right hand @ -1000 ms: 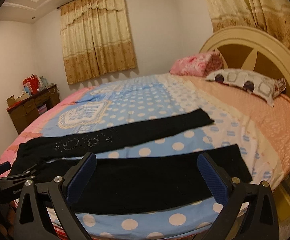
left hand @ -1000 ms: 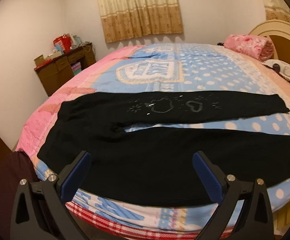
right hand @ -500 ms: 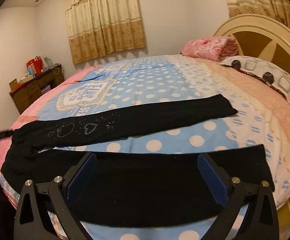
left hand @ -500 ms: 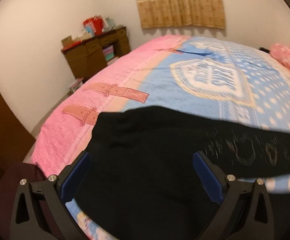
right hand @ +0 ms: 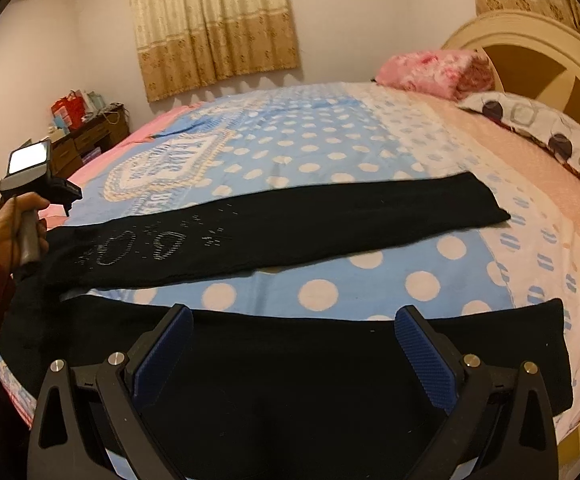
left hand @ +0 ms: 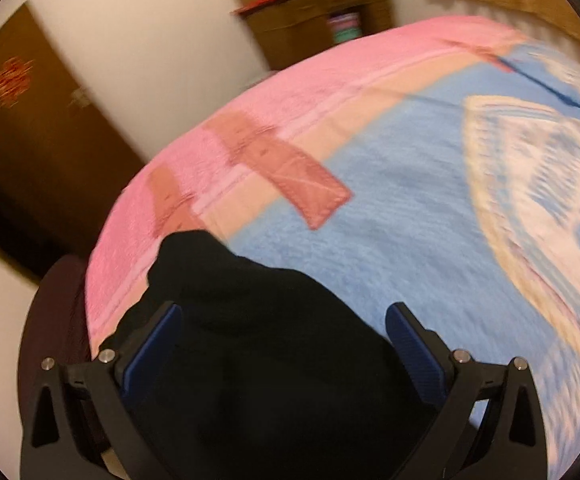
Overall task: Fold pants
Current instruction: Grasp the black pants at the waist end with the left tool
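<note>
Black pants (right hand: 290, 224) lie spread flat on the bed, legs apart and pointing right, the far leg bearing a sparkly pattern. My right gripper (right hand: 294, 348) is open, low over the near leg (right hand: 330, 360). My left gripper (left hand: 282, 344) is open, close over the waist end of the pants (left hand: 258, 320) at the bed's left corner; the view is blurred. From the right wrist view the left gripper's handle (right hand: 30, 200) shows in a hand at the far left.
The bed (right hand: 330, 132) has a blue dotted and pink cover. A pink folded blanket (right hand: 434, 68) and a pillow (right hand: 538, 124) lie by the headboard. A wooden desk (left hand: 318, 16) stands by the wall, a dark door (left hand: 30, 136) at left.
My left gripper has swung left and dropped close to the waist end of the pants. My right gripper has lowered toward the near leg. Both stay open.
</note>
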`<state>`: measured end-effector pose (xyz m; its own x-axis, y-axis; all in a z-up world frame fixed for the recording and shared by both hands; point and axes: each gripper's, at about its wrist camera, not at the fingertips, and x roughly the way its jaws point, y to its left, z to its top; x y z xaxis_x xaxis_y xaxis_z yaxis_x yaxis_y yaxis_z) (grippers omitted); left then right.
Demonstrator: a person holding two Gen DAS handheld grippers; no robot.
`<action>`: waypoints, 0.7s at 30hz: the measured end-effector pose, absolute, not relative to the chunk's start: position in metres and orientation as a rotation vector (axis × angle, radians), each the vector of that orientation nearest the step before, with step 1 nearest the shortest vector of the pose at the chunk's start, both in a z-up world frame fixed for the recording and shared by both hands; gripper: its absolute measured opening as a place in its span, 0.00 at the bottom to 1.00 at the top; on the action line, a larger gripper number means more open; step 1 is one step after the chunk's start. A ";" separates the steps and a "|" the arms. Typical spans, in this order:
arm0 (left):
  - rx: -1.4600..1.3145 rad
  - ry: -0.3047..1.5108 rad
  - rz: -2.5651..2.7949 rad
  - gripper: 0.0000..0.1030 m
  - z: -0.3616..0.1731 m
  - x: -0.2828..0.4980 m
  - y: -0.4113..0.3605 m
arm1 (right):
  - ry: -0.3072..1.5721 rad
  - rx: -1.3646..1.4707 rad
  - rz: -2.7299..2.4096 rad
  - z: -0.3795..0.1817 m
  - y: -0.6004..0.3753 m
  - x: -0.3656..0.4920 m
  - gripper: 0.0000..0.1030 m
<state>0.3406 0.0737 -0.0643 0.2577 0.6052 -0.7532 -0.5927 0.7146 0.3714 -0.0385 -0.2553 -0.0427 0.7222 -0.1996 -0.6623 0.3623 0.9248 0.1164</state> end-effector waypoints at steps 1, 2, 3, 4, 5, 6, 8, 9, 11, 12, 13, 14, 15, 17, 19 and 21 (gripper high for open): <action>0.013 1.036 0.851 1.00 -0.069 0.343 0.076 | 0.709 0.257 -0.320 -0.045 -0.260 -0.036 0.99; 0.007 1.056 0.882 1.00 -0.075 0.347 0.079 | 0.715 0.265 -0.323 -0.047 -0.263 -0.035 0.99; 0.003 1.078 0.901 1.00 -0.081 0.350 0.083 | 0.721 0.275 -0.324 -0.049 -0.266 -0.033 0.99; 0.005 1.094 0.916 1.00 -0.086 0.352 0.085 | 0.726 0.282 -0.323 -0.050 -0.268 -0.031 0.99; 0.013 1.113 0.935 1.00 -0.093 0.355 0.089 | 0.732 0.287 -0.320 -0.052 -0.269 -0.029 0.99; 0.011 1.109 0.939 1.00 -0.094 0.355 0.090 | 0.738 0.290 -0.317 -0.054 -0.269 -0.028 0.99; 0.005 1.084 0.944 1.00 -0.094 0.352 0.092 | 0.751 0.293 -0.312 -0.058 -0.269 -0.024 0.99; -0.001 1.076 0.942 0.99 -0.094 0.350 0.094 | 0.756 0.296 -0.310 -0.059 -0.269 -0.023 0.99; -0.052 1.068 0.877 0.69 -0.094 0.347 0.098 | 0.766 0.306 -0.307 -0.062 -0.268 -0.022 0.99; -0.092 1.061 0.828 0.28 -0.094 0.344 0.101 | 0.768 0.309 -0.306 -0.062 -0.268 -0.022 0.99; -0.167 1.058 0.757 0.14 -0.093 0.338 0.106 | 0.768 0.312 -0.307 -0.062 -0.267 -0.023 0.99; -0.196 1.059 0.740 0.12 -0.092 0.334 0.108 | 0.762 0.313 -0.311 -0.061 -0.267 -0.025 0.99; -0.223 1.043 0.713 0.10 -0.090 0.329 0.112 | 0.756 0.312 -0.316 -0.059 -0.268 -0.027 0.99; -0.258 1.017 0.646 0.09 -0.085 0.319 0.117 | 0.741 0.314 -0.328 -0.056 -0.269 -0.031 0.99; -0.313 0.968 0.570 0.09 -0.075 0.305 0.124 | 0.725 0.319 -0.340 -0.052 -0.271 -0.036 0.99; -0.352 0.898 0.498 0.09 -0.061 0.288 0.130 | 0.719 0.322 -0.350 -0.050 -0.272 -0.040 0.99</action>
